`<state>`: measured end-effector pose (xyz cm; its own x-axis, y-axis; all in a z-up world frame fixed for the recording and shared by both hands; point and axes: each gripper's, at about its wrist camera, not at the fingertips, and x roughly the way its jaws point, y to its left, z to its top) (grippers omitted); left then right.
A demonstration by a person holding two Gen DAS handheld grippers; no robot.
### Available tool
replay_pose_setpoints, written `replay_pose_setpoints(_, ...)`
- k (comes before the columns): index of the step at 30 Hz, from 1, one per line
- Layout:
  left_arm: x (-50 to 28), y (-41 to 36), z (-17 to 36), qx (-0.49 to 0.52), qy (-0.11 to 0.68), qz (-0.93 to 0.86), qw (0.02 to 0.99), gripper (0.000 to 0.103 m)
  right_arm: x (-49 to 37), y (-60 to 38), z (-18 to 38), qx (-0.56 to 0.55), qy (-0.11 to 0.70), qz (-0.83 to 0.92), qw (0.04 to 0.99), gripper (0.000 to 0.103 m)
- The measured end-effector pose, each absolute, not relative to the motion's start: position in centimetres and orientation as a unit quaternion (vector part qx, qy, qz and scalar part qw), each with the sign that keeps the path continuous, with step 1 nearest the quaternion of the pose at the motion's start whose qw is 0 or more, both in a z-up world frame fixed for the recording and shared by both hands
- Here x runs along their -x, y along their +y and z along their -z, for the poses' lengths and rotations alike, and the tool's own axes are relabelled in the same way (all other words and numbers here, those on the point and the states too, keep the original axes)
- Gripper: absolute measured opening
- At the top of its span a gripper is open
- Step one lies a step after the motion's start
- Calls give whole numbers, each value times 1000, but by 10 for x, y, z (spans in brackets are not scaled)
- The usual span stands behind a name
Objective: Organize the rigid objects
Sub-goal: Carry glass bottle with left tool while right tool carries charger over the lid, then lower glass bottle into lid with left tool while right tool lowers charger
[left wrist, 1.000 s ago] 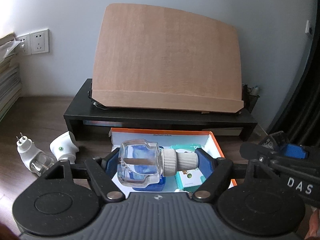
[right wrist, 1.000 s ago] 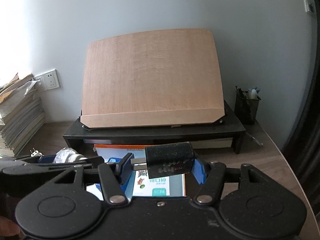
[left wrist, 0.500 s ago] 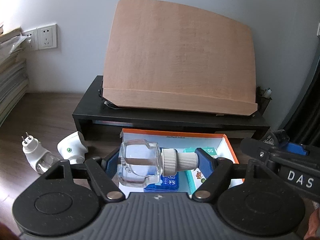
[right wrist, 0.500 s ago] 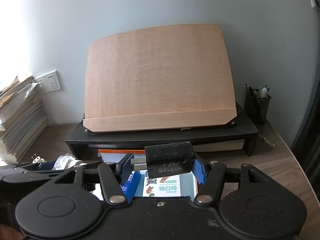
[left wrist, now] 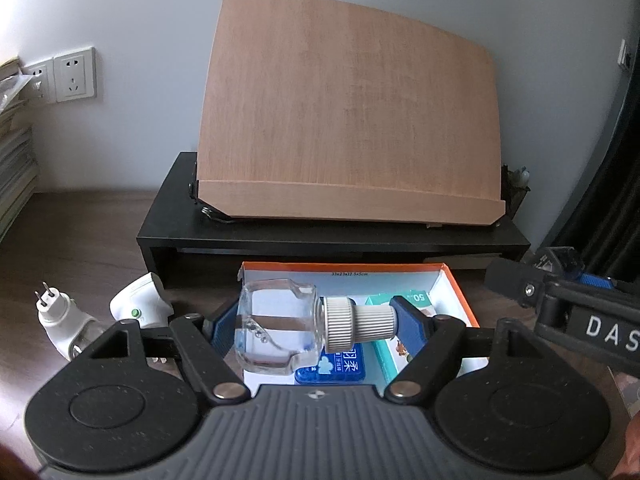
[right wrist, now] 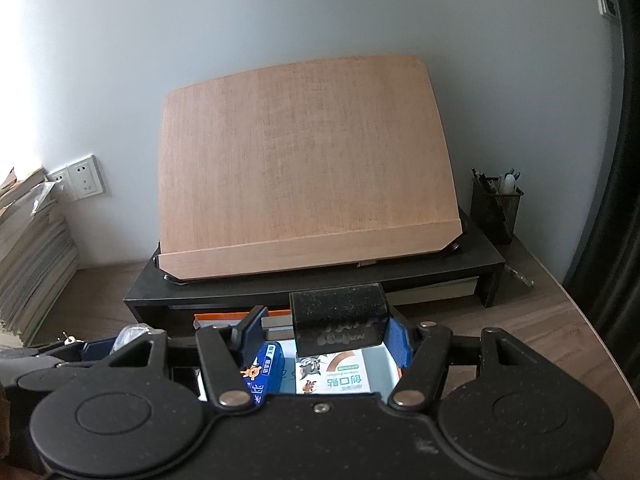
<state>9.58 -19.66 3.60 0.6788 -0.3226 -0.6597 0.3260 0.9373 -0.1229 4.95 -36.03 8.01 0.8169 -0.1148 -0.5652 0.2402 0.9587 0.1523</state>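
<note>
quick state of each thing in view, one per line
left gripper: shut on bottle
bottle: held sideways, capped, some clear liquid inside
right gripper: shut on black block
black block: held above box
box: open, packets inside
plug-ins: unplugged, lying on desk

Soft, even daylight fills both views; in the right wrist view the wall (right wrist: 280, 20) glows brightest toward the upper left, so the light seems to come from that side. Shadows are weak — a dark band lies under the black riser (right wrist: 312, 300). Fisheye bending curves the wooden board (left wrist: 348, 120) and darkens the corners. The clear bottle (left wrist: 276, 328) shows small glints. Focus stays fairly sharp, softening slightly at the rims.
</note>
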Motion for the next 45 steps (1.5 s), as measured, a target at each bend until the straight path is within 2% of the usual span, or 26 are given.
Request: replay_pose_setpoints(45, -98, -218, -21, -18, 378, 204, 903, 79, -57, -371, -66, -117, 309, 103, 938, 74)
